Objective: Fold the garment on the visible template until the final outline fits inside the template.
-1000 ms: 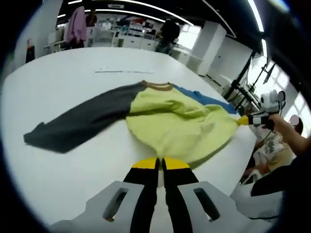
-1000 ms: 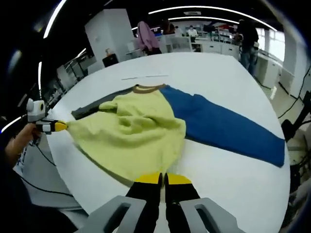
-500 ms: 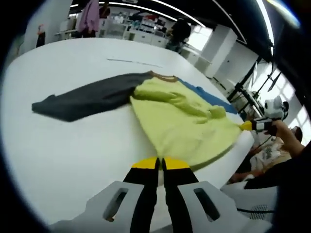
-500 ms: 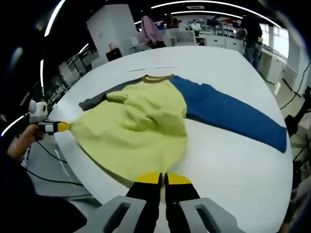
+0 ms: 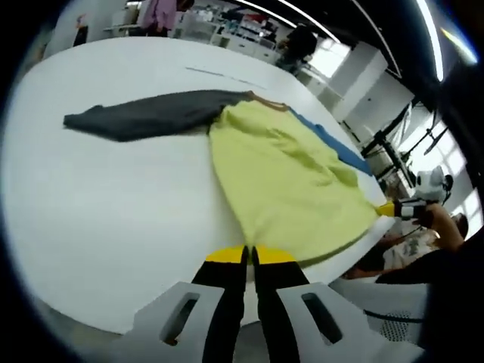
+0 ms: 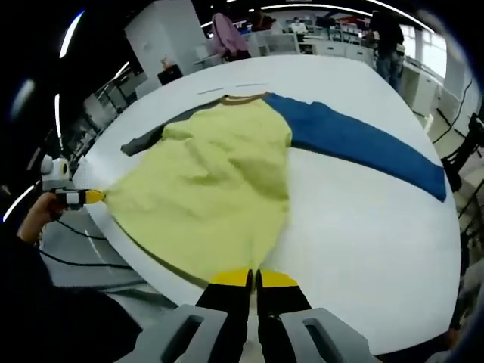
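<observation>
No legible text, label, brand, number or sign anywhere; garment [image 6: 219, 181] plain, unprinted; table [image 6: 363, 219] unmarked; background too blurred to read.

We see a white table [image 5: 113, 219] [image 6: 363, 227] with a garment [image 5: 295, 181] [image 6: 212, 181] lying flat on it: yellow body, grey sleeve [image 5: 144, 121] [image 6: 147, 140] and blue sleeve [image 6: 363, 147] spread to opposite sides, hem at the table's edge.
</observation>
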{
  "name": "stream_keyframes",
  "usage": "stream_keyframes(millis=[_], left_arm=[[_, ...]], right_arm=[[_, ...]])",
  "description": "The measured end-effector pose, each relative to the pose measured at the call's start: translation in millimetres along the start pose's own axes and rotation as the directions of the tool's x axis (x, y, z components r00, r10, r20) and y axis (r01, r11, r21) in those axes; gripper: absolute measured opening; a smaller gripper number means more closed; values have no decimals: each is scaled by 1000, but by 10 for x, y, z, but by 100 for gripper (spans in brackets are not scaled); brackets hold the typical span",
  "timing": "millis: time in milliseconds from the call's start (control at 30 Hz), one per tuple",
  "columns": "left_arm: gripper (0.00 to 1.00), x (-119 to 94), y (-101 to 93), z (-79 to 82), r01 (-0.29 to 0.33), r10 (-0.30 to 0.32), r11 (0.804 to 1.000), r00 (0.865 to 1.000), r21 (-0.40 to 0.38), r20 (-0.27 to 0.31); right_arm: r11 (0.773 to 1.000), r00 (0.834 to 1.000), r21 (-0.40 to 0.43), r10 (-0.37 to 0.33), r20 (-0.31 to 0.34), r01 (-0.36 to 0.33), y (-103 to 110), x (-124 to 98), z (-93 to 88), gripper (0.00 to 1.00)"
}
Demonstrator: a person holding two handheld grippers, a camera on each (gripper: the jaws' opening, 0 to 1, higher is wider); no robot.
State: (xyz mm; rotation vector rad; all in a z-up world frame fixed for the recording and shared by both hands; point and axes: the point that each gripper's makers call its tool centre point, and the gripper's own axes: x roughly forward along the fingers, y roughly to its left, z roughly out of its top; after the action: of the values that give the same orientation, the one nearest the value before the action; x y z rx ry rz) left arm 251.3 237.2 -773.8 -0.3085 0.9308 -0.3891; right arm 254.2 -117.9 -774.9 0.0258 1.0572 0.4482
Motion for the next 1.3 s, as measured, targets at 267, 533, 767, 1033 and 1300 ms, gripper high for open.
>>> stream_keyframes(millis=[267, 533, 767, 1033, 1300], left_arm=[[0, 10, 53, -155, -33, 34, 999, 998, 20, -51], [0, 17, 71, -273, -65, 68, 997, 992, 34, -102], [0, 17, 132, -364, -105, 117, 991, 982, 87, -148], [0, 5, 126, -379, -111, 123, 990, 982, 85, -147], [3, -3, 110, -357, -106, 122, 987, 983, 117, -139]], right_arm=[[999, 999, 43, -11, -34, 12, -3, 64, -181, 0], [998, 998, 56, -22, -67, 25, -30, 123, -303, 0], [998, 996, 63, -26, -84, 32, -29, 143, -338, 0], [996, 996, 86, -31, -89, 38, -33, 165, -351, 0], [997, 996, 77, -12, -83, 18, -5, 135, -334, 0]])
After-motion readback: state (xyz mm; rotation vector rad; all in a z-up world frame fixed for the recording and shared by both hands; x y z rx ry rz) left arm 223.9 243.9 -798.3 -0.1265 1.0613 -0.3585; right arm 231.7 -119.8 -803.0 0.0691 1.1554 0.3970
